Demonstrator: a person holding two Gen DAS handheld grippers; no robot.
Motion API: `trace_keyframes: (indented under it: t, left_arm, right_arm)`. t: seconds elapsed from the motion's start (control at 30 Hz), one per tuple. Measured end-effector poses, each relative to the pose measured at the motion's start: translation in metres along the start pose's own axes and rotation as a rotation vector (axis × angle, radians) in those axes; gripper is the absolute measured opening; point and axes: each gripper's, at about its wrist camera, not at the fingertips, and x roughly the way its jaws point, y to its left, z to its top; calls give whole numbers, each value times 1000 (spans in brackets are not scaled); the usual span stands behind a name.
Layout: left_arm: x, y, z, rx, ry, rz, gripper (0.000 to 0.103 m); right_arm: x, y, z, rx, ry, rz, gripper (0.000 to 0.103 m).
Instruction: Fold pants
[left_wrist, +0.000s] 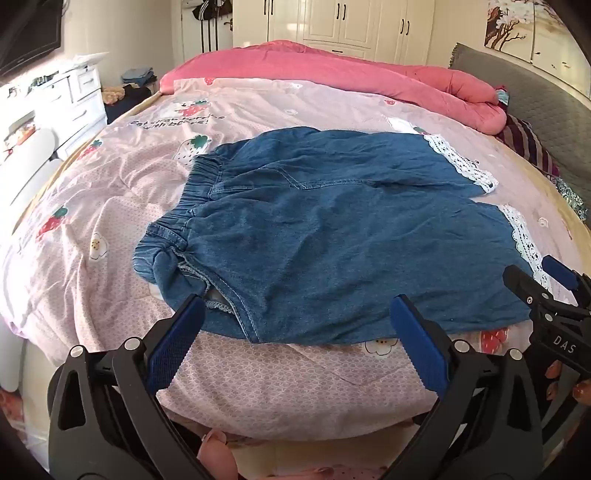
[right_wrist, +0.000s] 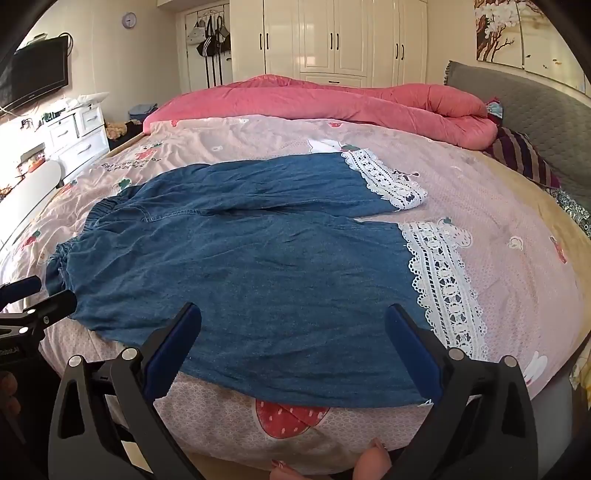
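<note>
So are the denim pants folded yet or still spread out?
Spread out, unfolded: the denim pants lie flat on the bed, both lace-trimmed legs side by side, waistband at the left.

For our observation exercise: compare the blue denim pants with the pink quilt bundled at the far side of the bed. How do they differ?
The denim pants are blue with white lace hems; the pink quilt is plain pink. The pants lie spread flat, both legs side by side; the quilt is bunched into a thick roll. The pants lie near both open grippers; the quilt lies far behind. Both rest on the strawberry-print bedspread.
</note>
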Motion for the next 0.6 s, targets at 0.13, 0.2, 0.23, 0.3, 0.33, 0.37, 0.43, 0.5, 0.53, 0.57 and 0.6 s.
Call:
trace_keyframes:
  t: [0.13, 0.2, 0.23, 0.3, 0.33, 0.37, 0.43, 0.5, 0.53, 0.57, 0.6]
  left_arm:
    - [1, 0, 0, 8, 7, -1, 95]
    - [1, 0, 0, 12, 5, 0, 95]
    - [1, 0, 1, 14, 6, -2, 95]
    - [0, 1, 1, 11, 4, 4, 95]
    - [0, -2, 0, 12, 2, 7, 95]
    - [1, -2, 0, 12, 2, 8, 95]
    - [1, -2, 0, 12, 1, 8, 95]
    - [1, -3, 0, 13, -1, 8, 95]
    - [2, -4, 0, 14, -3, 9, 95]
    - [0, -4, 0, 14, -4, 9, 95]
    - [-1, -4, 0, 15, -6, 8, 95]
  right_arm:
    - [0, 1, 0, 0, 0, 2, 99]
    - [-1, 2, 0, 0, 1, 5, 99]
    - [-1, 2, 0, -2, 0, 5, 99]
    - [-3, 3, 0, -12, 1, 1, 99]
    - [-4, 2, 0, -13, 1, 2, 99]
    - [-5, 2, 0, -12, 1, 1, 99]
    - [-3, 4, 0, -16, 2, 1, 99]
    - [-2, 6, -1, -21, 2, -3, 99]
    - [-1, 6, 0, -21, 4, -3, 99]
    - [-2, 6, 0, -21, 4, -2, 99]
    - [-2, 6, -1, -20, 5, -1, 99]
